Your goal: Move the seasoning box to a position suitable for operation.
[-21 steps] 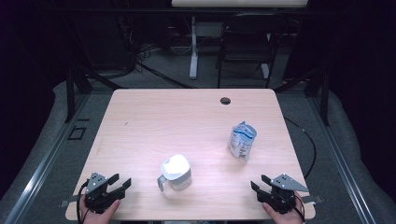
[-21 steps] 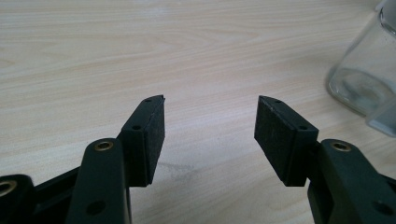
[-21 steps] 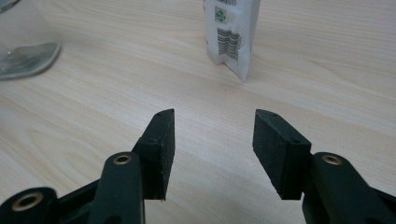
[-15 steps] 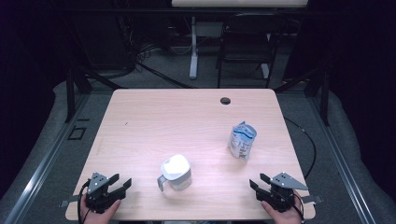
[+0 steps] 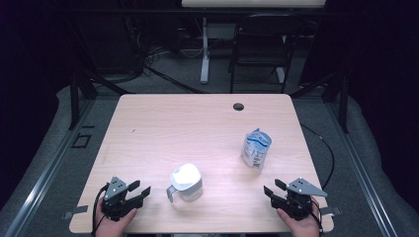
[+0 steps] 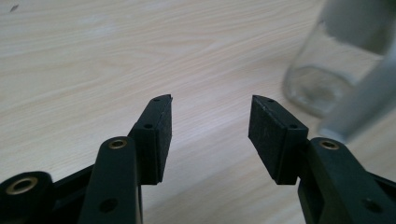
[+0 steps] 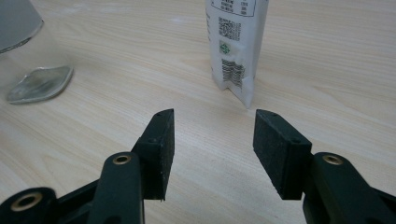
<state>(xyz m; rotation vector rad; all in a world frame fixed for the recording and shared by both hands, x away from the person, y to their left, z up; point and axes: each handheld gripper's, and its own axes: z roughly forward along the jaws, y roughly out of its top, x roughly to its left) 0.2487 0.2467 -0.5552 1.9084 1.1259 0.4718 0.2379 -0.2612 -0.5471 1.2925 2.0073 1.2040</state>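
Note:
A clear glass jug with a white lid and a grey handle [image 5: 186,183] stands near the table's front middle; its glass base and handle [image 6: 327,79] show at the right of the left gripper view. A white and blue printed pouch [image 5: 256,148] stands upright right of centre, and its lower part [image 7: 236,46] is ahead of the right jaws. My left gripper [image 5: 140,189] rests at the front left, open and empty [image 6: 210,130]. At the front right my right gripper [image 5: 273,187] is open too, with nothing between its pads [image 7: 212,144].
The light wooden table [image 5: 197,128] has a round cable hole [image 5: 238,106] near its far edge. A chair [image 5: 262,54] and a table leg [image 5: 204,49] stand on the dark floor beyond. The jug's glass edge [image 7: 28,56] shows at the left of the right gripper view.

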